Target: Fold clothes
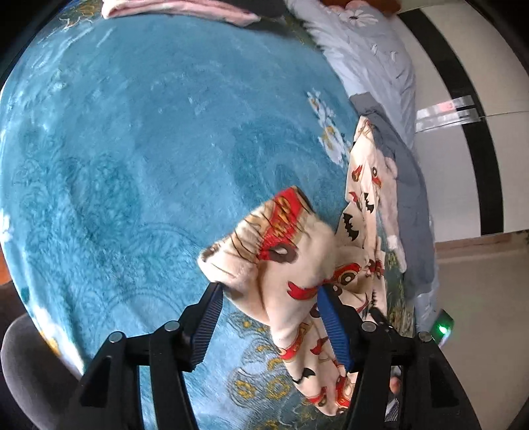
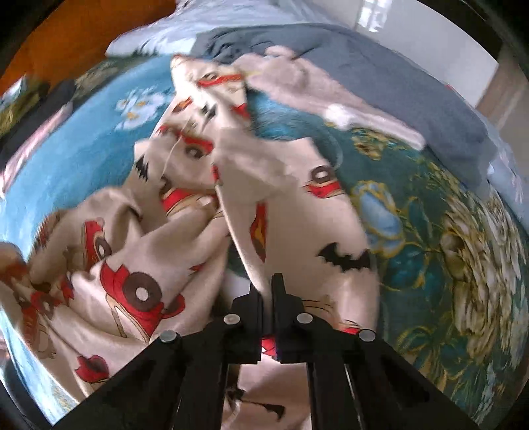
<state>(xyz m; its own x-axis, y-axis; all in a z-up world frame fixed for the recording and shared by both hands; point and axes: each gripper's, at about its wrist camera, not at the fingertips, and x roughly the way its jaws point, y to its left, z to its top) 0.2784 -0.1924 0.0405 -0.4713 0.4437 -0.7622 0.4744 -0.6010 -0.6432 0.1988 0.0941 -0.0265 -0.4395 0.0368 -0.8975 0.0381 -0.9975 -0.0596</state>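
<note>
Bed covered by a teal plush blanket (image 1: 139, 158) with flower pattern. On it, toward one edge, a crumpled cream garment (image 1: 297, 264) printed with red cars and black bats.

Left gripper (image 1: 271, 297): jaws stand apart, blue ribbed pads showing. Gathered waistband end of the garment lies between them; one pad touches cloth on the inner side, the other is just beside the hem. No pinch.

Right gripper (image 2: 268, 287): jaws drawn together, a thin fold of the cream garment clamped between the black fingers. Cloth rises in a ridge from the tips. View is blurred.

Beyond the garment: a pale pink fleece piece (image 2: 297, 82), then a grey quilt (image 2: 396, 76). Folded pink cloth (image 1: 178, 10) at the far end of the bed.
</note>
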